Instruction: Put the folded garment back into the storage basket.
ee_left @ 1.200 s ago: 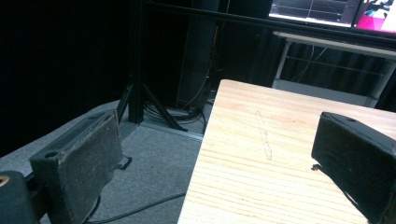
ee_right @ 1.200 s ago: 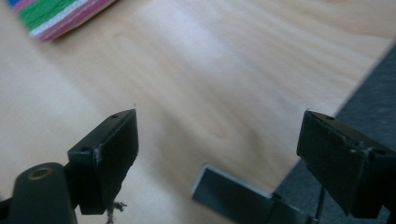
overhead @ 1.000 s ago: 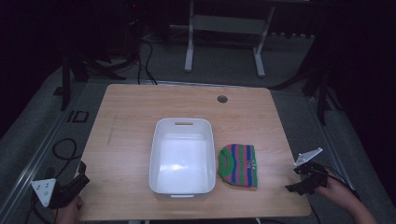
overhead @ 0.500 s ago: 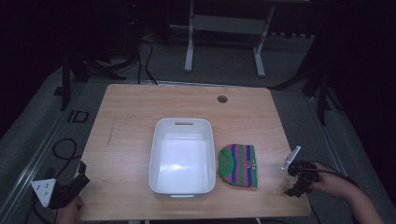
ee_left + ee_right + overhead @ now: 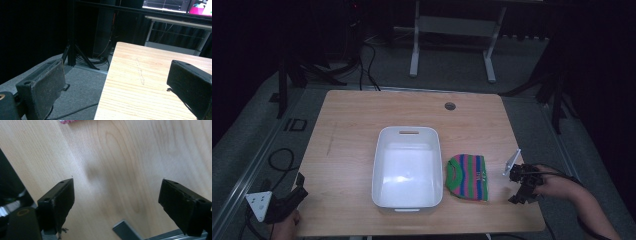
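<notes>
A: Landmark is the white tub (image 5: 407,167), empty, long side running away from the person, roughly mid-table (image 5: 352,130). Slot handle at its far rim.

B: Noted. The cloth?

A: Striped knit piece (image 5: 468,177), green, pink and blue bands, folded flat. It lies just beside the tub's right wall, toward the near end. Not touching it, as far as the high view shows.

B: Right gripper?

A: The right gripper (image 5: 523,186) is past the cloth, farther from the tub, over the table near its right edge. Held in a hand (image 5: 552,182), forearm coming in from the lower right. Grey plate on top, tilted up.

B: Jaw state?

A: In the right gripper view the right gripper (image 5: 116,202) has its two black jaws spread wide, bare wood grain between them, nothing held. A scrap of pink stripe sits at the top edge of that view.

B: And the left?

A: The left gripper (image 5: 292,197) is well apart from the tub, off the table's near left corner, over the grey floor (image 5: 242,165). White block at its rear.

B: Open?

A: Wide apart in its own view (image 5: 120,100), holding nothing. One jaw is over the floor, the other over the table's edge. A faint scratch marks the wood ahead.
</notes>
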The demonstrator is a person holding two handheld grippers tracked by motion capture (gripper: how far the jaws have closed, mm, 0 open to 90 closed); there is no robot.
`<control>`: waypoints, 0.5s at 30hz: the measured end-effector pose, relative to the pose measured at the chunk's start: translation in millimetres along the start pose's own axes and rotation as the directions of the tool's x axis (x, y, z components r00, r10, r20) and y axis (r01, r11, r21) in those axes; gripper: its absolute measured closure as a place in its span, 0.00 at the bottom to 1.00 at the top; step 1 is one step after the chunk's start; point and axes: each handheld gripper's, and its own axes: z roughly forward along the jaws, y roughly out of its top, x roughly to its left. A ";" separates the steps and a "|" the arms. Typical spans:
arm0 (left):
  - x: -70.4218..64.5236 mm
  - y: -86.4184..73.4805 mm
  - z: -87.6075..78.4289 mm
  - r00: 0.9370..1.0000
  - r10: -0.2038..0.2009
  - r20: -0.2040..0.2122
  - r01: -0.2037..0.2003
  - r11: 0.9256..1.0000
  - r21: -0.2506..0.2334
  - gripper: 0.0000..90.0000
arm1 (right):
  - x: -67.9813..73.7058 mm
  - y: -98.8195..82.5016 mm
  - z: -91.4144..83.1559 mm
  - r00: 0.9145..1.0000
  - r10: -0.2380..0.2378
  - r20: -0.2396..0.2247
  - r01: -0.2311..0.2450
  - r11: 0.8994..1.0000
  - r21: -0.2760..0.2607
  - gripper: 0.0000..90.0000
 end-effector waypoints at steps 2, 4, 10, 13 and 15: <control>0.0 0.0 0.0 1.000 0.000 0.000 0.000 1.000 0.000 0.03 | 0.6 2.1 0.0 1.000 -0.020 0.009 0.020 1.000 0.002 0.16; 0.1 0.0 0.0 1.000 0.000 0.002 0.000 1.000 0.000 0.03 | -0.7 6.8 0.3 1.000 -0.023 -0.005 0.023 1.000 0.005 0.17; 0.4 0.1 0.1 1.000 -0.002 0.004 0.002 1.000 0.001 0.03 | -0.9 24.3 0.5 0.998 -0.063 0.003 0.063 0.997 0.033 0.22; 0.3 0.1 0.1 1.000 -0.001 0.005 0.001 1.000 0.002 0.03 | 1.1 30.6 -0.1 0.996 -0.089 0.020 0.088 0.995 0.035 0.22; 0.3 0.1 0.1 1.000 -0.001 0.005 0.001 1.000 0.002 0.03 | 1.7 34.1 -0.6 0.995 -0.101 0.027 0.100 0.994 0.033 0.21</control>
